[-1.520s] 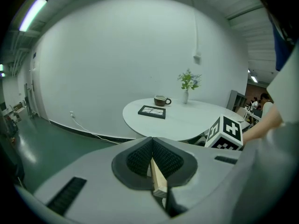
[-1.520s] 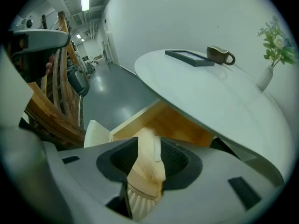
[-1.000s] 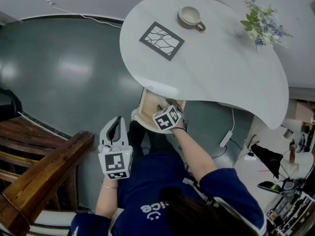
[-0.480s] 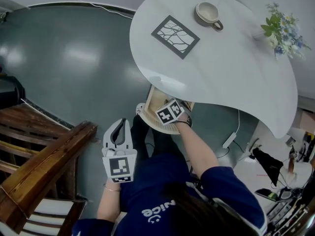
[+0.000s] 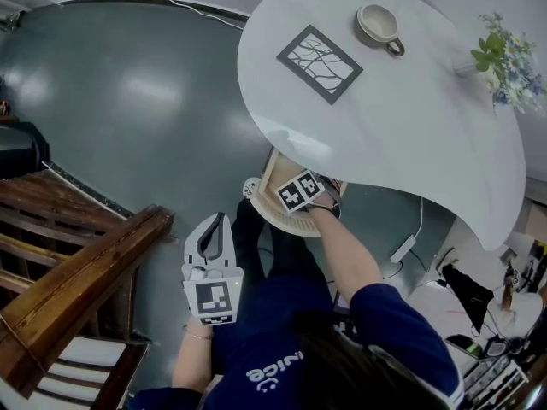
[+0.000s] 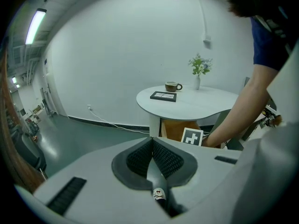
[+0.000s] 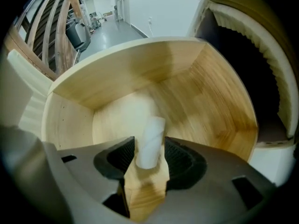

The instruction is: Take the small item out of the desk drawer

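Note:
A small white cylinder (image 7: 150, 141) lies on the floor of the open wooden drawer (image 7: 140, 73). It sits between the jaws of my right gripper (image 7: 149, 149), which are opening, and the pads do not visibly press on it. In the head view the drawer (image 5: 275, 214) juts out from under the white table (image 5: 410, 126). Only the right gripper's marker cube (image 5: 299, 192) shows there, and its jaws are hidden inside the drawer. My left gripper (image 5: 216, 222) hangs shut and empty over the floor, to the left of the drawer. The left gripper view shows its jaws (image 6: 153, 146) pressed together.
On the table stand a cup (image 5: 379, 24), a framed picture (image 5: 319, 63) and a vase of flowers (image 5: 502, 58). A dark wooden bench (image 5: 77, 272) lies to the left. Cables and clutter (image 5: 479, 314) sit on the floor at the right.
The head view has shifted, so the table and drawer sit further right. The right gripper's cube stays at the drawer mouth. The left gripper has kept its place beside the body.

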Available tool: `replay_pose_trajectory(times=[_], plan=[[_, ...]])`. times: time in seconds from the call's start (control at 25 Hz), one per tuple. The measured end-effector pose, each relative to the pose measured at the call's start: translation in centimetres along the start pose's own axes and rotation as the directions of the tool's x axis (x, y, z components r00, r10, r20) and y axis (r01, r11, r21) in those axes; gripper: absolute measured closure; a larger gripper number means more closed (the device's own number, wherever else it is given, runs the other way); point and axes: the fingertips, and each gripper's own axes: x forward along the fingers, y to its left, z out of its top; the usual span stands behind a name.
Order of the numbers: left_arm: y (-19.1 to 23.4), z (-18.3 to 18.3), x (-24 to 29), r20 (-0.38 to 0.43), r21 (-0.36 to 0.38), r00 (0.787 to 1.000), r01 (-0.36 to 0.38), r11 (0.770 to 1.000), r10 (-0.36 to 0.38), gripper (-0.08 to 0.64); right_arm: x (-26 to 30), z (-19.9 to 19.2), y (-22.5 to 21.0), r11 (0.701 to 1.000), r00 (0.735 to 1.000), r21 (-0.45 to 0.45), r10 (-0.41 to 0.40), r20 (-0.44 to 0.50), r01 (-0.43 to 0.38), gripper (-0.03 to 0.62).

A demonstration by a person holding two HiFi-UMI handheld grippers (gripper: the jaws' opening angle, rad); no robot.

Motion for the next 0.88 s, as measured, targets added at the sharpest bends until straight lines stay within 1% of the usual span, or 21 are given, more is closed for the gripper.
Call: replay_pose_trajectory(times=[0.24, 0.48, 0.64, 0.72, 0.88], plan=[[0.4, -1.0, -0.6, -0.016, -0.026, 0.999, -0.029, 0.999, 0.029, 0.557, 1.1, -0.2, 0.3, 1.0, 1.0, -0.026, 0.001, -0.025, -0.002, 0.385], [0.8, -1.7, -1.2, -0.026, -0.022, 0.998, -0.049, 0.999, 0.048, 0.557, 1.9, -0.5, 0.2, 0.999, 0.999, -0.04, -0.002, -0.04, 0.0, 0.401], [0.8, -2.0, -1.3, -0.032, -0.022, 0.998, -0.051, 0.998, 0.05, 0.557, 2.0, -0.6, 0.5, 0.998, 0.999, -0.063, 0.006, -0.041, -0.008, 0.414], [0.8, -2.1, -1.3, -0.034, -0.033, 0.998, -0.053, 0.998, 0.051, 0.557, 2.0, -0.6, 0.8, 0.997, 0.999, -0.08, 0.008, -0.045, -0.012, 0.442], [0.7, -1.7, -1.1, -0.022, -0.008, 0.999, -0.04, 0.999, 0.04, 0.557, 1.7, -0.1, 1.8, 0.991, 0.999, -0.13, 0.026, -0.026, -0.029, 0.453]])
